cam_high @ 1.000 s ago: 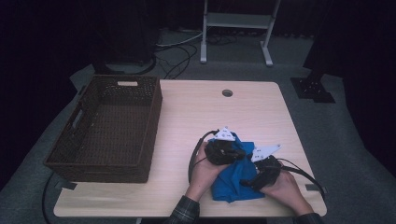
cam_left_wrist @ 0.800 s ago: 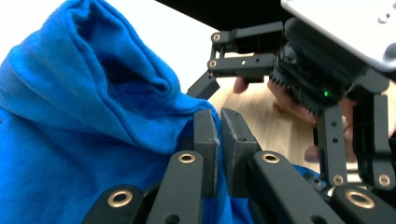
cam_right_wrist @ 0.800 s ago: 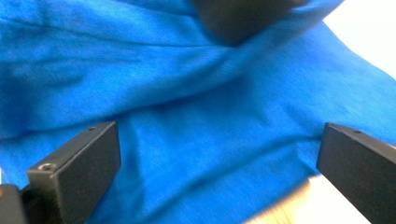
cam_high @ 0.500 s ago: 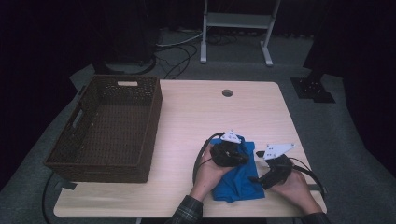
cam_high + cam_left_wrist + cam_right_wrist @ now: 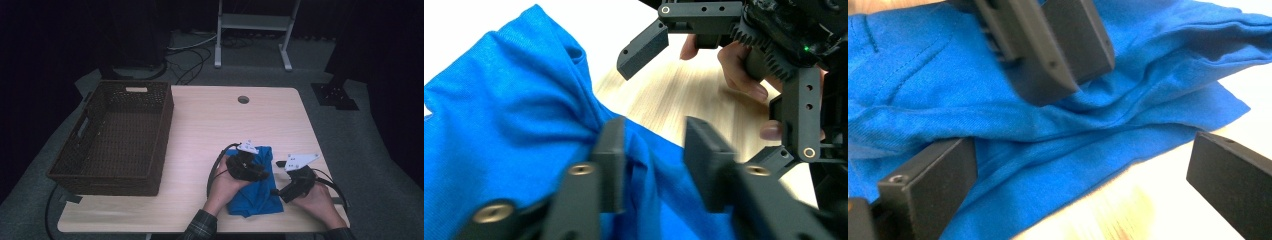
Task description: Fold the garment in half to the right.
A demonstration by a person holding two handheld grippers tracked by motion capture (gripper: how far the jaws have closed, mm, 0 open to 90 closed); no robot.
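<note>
Blue knit cloth (image 5: 255,192), crumpled and partly folded, lies on the pale wooden table (image 5: 210,125) in the lower middle of the high view, and we work it from both sides. We hold the left gripper (image 5: 262,167) over the cloth's upper edge, likely because that edge has just been set down: its jaws have just been opening, and in the left gripper view (image 5: 651,160) they stand parted with a ridge of blue fabric rising between them, no pad pressing it. We judge this a release, not a grip.

We keep the right gripper (image 5: 281,164) low at the cloth's right edge, at the lower right of the high view. In the right gripper view (image 5: 1083,185) its jaws are spread wide, one over the fabric and one over bare table, so the cloth's border lies between them unpinched. That placing suits taking the edge next, perhaps for another fold.

Toward the left of the high view stands a dark brown woven wicker basket (image 5: 162,125) with cut-out handles, well apart from the cloth. We see nothing inside it; it may be where the cloth goes.
</note>
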